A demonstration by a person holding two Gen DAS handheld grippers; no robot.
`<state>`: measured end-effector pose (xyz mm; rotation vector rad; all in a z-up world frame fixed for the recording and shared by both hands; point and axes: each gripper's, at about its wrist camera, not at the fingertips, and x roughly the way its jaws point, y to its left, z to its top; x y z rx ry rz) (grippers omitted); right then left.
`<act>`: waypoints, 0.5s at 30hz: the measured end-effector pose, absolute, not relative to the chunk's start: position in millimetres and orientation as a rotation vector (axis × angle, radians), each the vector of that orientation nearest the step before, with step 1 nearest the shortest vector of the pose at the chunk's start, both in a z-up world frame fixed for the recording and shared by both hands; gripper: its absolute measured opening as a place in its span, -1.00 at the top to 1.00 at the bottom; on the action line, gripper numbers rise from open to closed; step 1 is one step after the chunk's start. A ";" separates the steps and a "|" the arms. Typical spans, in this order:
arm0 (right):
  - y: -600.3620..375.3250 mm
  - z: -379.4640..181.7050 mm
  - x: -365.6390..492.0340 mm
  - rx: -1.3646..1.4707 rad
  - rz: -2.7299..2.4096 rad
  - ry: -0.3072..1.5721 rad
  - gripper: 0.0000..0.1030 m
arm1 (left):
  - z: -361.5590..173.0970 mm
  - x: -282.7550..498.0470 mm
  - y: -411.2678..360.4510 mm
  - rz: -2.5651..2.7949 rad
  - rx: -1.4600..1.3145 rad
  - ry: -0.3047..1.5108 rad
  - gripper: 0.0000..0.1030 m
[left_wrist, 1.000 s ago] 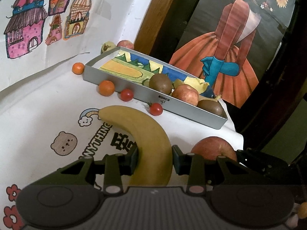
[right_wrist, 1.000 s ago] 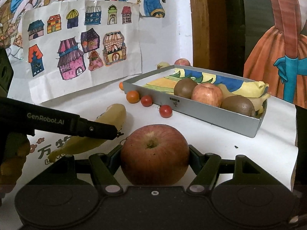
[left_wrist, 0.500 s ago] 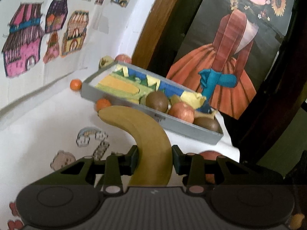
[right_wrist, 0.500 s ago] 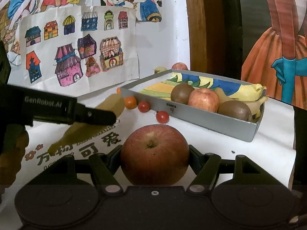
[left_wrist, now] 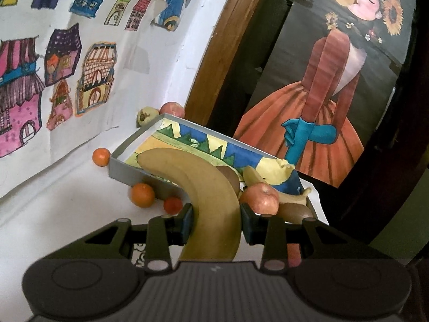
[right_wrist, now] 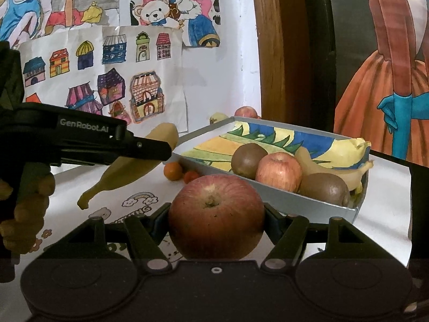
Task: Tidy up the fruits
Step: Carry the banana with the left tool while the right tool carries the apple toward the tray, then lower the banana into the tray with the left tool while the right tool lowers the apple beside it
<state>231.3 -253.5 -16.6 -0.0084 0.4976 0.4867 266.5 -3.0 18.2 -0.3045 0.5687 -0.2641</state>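
Step in hand, as judged: both held fruits are in transit to the tray, neither yet released.

Left gripper: jaws closed part-way onto the banana, pads pressing its lower body. In the right wrist view the banana hangs clear of the table, its far tip near the left end of the grey tray and its stem end pointing down and left.

Right gripper: jaws spread wide around a large apple and gripping it at both sides; it sits short of the tray's near wall.

Next move, judged: carry the banana over the wall into the bare left half of the tray and open the jaws there; then lift the apple over the near wall. The right half is crowded, so the apple needs a gap or the left side too.

Count, left to right:
- Outside the tray: two small oranges, one cherry tomato, one red apple and one yellowish fruit behind the far corner.
- Inside the tray: two kiwis, one apple, and one banana, possibly two, since they overlap.
- Held: one banana, one apple.
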 end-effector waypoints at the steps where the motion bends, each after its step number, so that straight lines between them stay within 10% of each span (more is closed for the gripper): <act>1: -253.3 -17.2 233.2 -0.008 0.486 0.498 -0.38 | 17.2 269.3 -2.9 -0.262 -0.308 0.570 0.21; 15: -245.1 -7.0 278.2 -0.025 0.471 0.464 -0.38 | 15.2 317.7 3.6 -0.231 -0.314 0.532 0.21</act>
